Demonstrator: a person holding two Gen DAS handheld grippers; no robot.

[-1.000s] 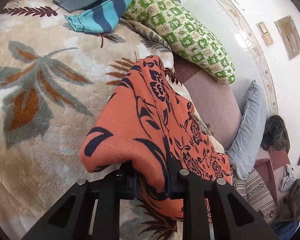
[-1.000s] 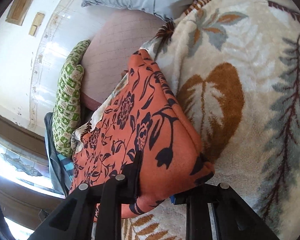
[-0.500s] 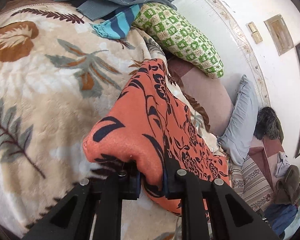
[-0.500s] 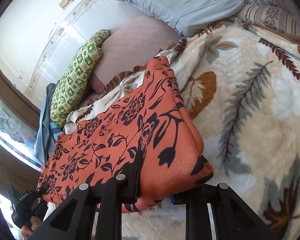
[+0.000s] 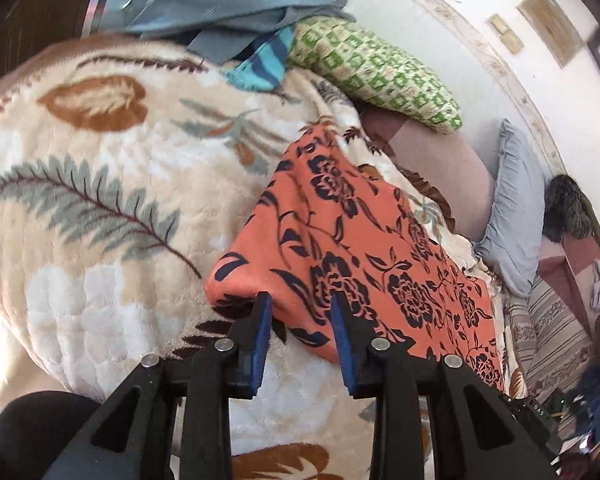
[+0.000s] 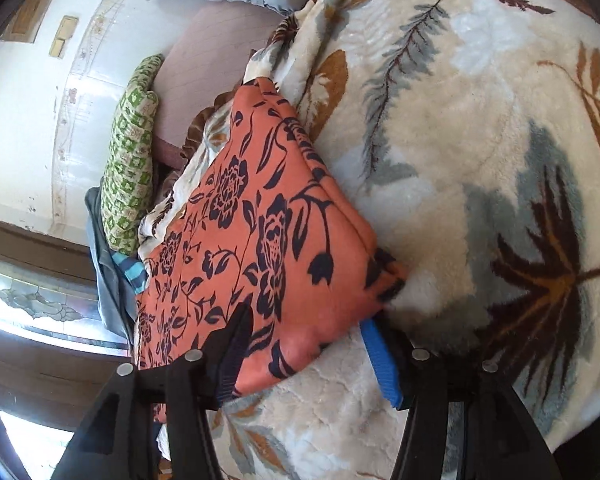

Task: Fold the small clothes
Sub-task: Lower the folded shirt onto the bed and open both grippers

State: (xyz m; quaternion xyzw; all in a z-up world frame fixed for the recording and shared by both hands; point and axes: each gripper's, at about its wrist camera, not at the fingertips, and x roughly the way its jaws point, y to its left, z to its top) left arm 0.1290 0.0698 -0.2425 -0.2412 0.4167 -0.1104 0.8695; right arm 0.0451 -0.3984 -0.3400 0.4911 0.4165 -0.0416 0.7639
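Observation:
An orange cloth with a dark floral print point(image 5: 352, 248) lies folded on the leaf-patterned blanket point(image 5: 100, 208); it also shows in the right wrist view point(image 6: 260, 232). My left gripper point(image 5: 300, 316) is open, its blue pads either side of the cloth's near edge without pinching it. My right gripper point(image 6: 304, 344) is open at the cloth's near corner, which lies between the spread fingers; the blanket point(image 6: 480, 140) is under it.
A green checked pillow point(image 5: 372, 68), a blue-grey garment pile with a striped teal piece point(image 5: 260, 68), a pink cushion point(image 5: 432, 152) and a grey pillow point(image 5: 516, 204) lie along the wall. Striped bedding point(image 5: 556, 340) lies at the right.
Both grippers were shut on the orange cloth and holding it up; now both have opened and the cloth lies flat on the blanket. Both have drawn back a little.

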